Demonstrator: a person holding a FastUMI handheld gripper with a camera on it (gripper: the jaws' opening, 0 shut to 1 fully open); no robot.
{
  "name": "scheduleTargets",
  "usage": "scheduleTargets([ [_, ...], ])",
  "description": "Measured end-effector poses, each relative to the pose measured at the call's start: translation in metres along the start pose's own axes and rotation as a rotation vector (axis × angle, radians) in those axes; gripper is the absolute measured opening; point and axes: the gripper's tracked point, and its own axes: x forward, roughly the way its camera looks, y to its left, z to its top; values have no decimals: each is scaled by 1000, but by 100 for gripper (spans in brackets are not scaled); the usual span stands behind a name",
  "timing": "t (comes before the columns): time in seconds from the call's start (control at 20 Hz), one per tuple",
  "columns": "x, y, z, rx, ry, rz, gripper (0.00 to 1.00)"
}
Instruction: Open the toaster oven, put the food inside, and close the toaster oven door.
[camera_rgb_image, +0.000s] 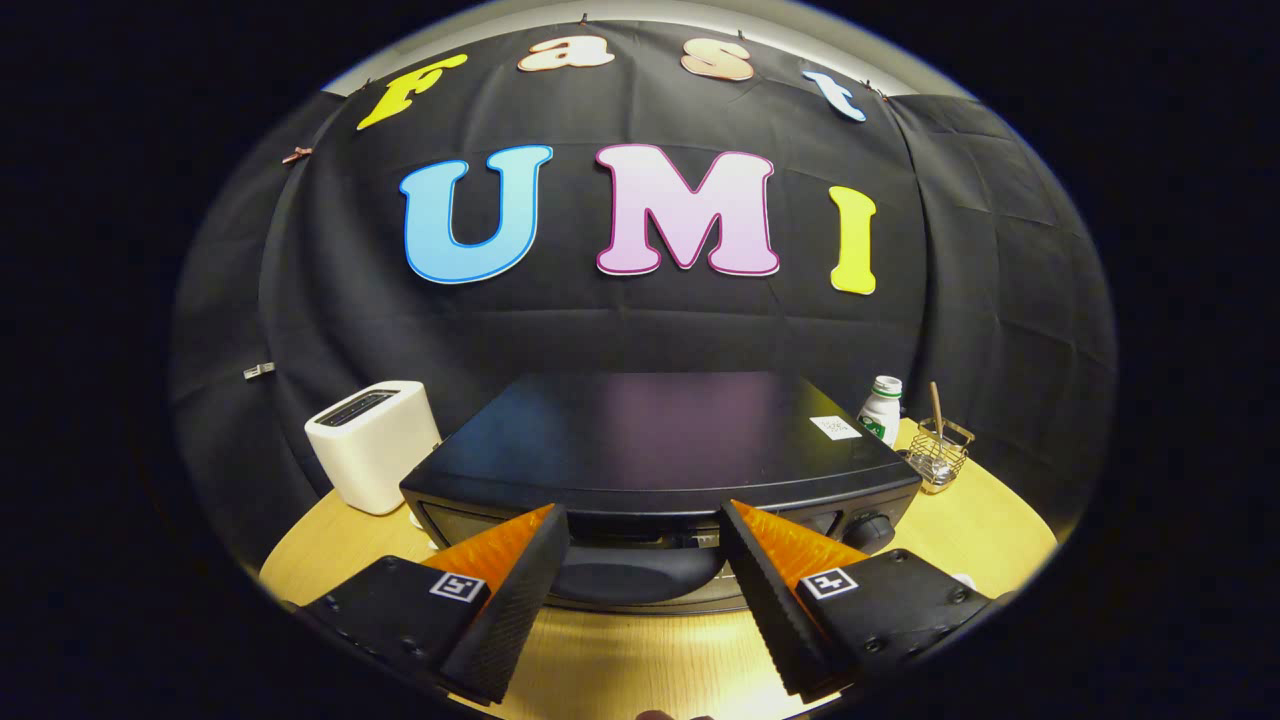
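Observation:
A black toaster oven (650, 440) stands on the round wooden table (640, 650), its flat top facing me and its front just ahead of the fingers. Its door handle (635, 572), a dark rounded bar, lies between my two fingertips at the top of the door front. My gripper (642, 520) is open, one finger on each side of the handle, neither pressing on it. A control knob (868, 528) sits on the oven's right front. The door looks closed. I see no food.
A white pop-up toaster (372, 442) stands left of the oven. Behind the oven's right corner are a white bottle with a green label (882, 408) and a small wire basket holding a stick (938, 452). Black cloth walls the booth behind.

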Motion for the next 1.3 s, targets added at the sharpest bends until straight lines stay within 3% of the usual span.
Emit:
scheduleTargets([
  [0.3,-6,6,-11,-21,61,35,99],
  [0.8,-65,6,-50,-44,115,47,98],
  [1.0,-85,6,-83,-80,177,40,97],
  [1.15,-100,8,-125,-175,275,55,98],
  [1.3,-118,2,-169,-110,424,87,99],
])
